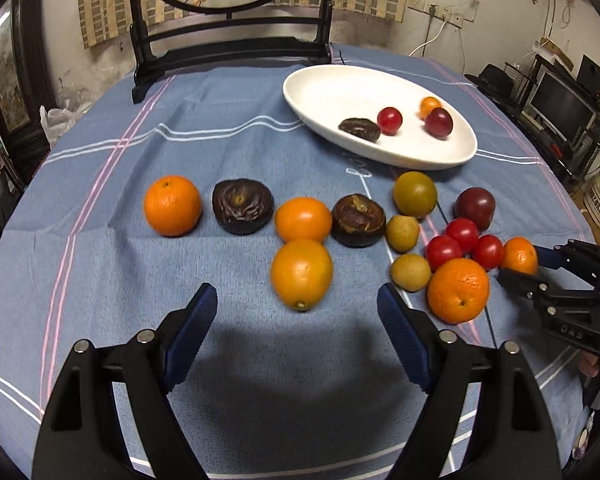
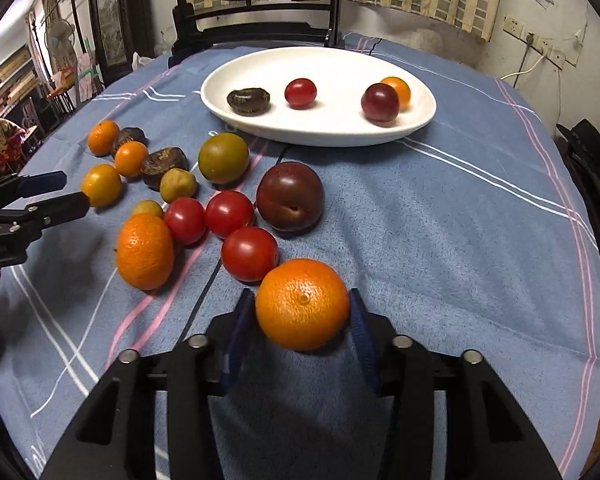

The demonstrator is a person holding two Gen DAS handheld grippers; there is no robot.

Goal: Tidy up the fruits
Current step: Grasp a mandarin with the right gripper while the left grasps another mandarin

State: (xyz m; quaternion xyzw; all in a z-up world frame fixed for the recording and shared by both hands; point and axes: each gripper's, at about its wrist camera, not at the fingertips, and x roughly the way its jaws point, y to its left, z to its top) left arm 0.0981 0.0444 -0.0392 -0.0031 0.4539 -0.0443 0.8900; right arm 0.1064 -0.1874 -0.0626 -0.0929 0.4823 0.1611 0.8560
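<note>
Right fingers are narrowed around a small orange, blue pads at each flank and apparently touching the peel; it sits low over the blue desk cloth, and whether it has lifted cannot be told. Left fingers stand wide, nothing between the pads; a smooth yellow-orange fruit lies just ahead of the gap, slightly blurred.

Just beyond the right fingers: a red tomato, then two more, a dark plum, and to the left a bigger orange. Further off, a green-brown fruit, small yellowish ones and wrinkled dark fruits. Farthest, the white plate carries one dark wrinkled fruit, a red one, a plum and a small orange partly hidden behind the plum.

Handling, judged: the held orange is light, firm, round, peel a bit grippy; taking it across the widest middle as it is now suits, since off-centre it would likely roll out. Tomatoes look slick and thin-skinned, so gentle squeeze. Dark wrinkled fruits look soft.

Hard to make out: underside contact of the held orange, the pad faces behind it, what the dark fruits are, and the desk edge cut off by the fisheye rim. The left fingers' own shadow darkens the cloth below.
</note>
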